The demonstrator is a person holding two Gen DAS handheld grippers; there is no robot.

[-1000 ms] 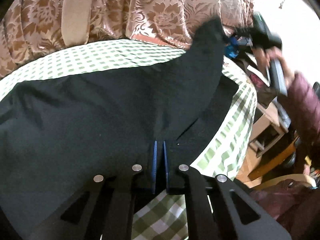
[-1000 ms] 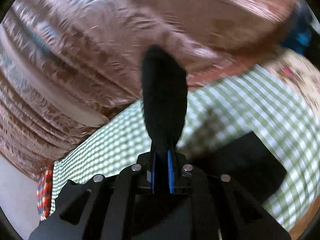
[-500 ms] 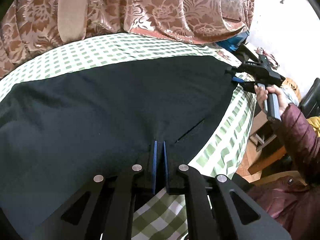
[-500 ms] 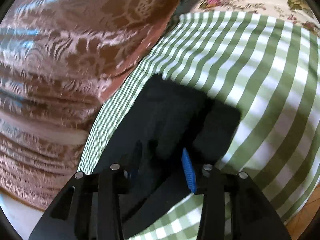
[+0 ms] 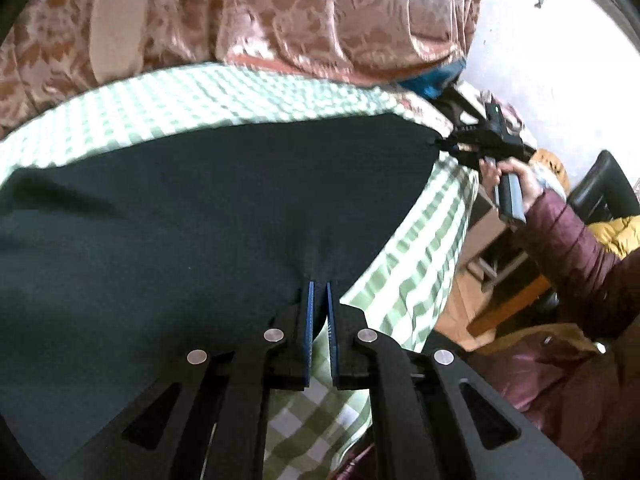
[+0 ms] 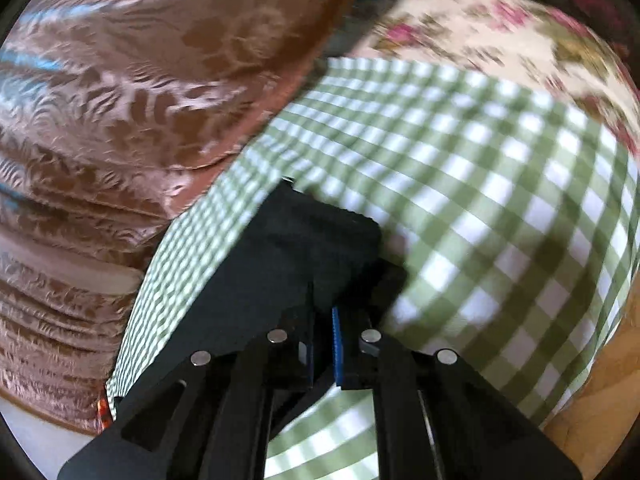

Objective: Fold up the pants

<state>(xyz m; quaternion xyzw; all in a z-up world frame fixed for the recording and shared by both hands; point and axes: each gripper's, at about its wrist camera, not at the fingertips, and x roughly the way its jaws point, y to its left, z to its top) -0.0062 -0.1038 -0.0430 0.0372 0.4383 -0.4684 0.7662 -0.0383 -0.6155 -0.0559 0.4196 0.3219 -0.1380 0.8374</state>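
Black pants (image 5: 208, 216) lie spread flat on a green-and-white checked cloth (image 5: 424, 248). My left gripper (image 5: 318, 292) is shut on the near edge of the pants, the jaws nearly together with fabric between them. My right gripper (image 5: 444, 145) shows at the far right corner of the pants in the left wrist view, held by a hand. In the right wrist view the right gripper (image 6: 322, 312) is shut on that corner of the pants (image 6: 304, 248), which lies on the checked cloth (image 6: 480, 208).
A brown floral curtain (image 5: 280, 20) hangs behind the table and shows in the right wrist view (image 6: 140, 80). A floral-print cloth (image 6: 500, 32) lies beyond the checked one. A person's arm in a maroon sleeve (image 5: 568, 240) is at the right, with furniture below.
The right gripper laid the raised pant leg down flat over the rest, opened briefly, then closed again on the corner. The left gripper kept its hold on the near edge.
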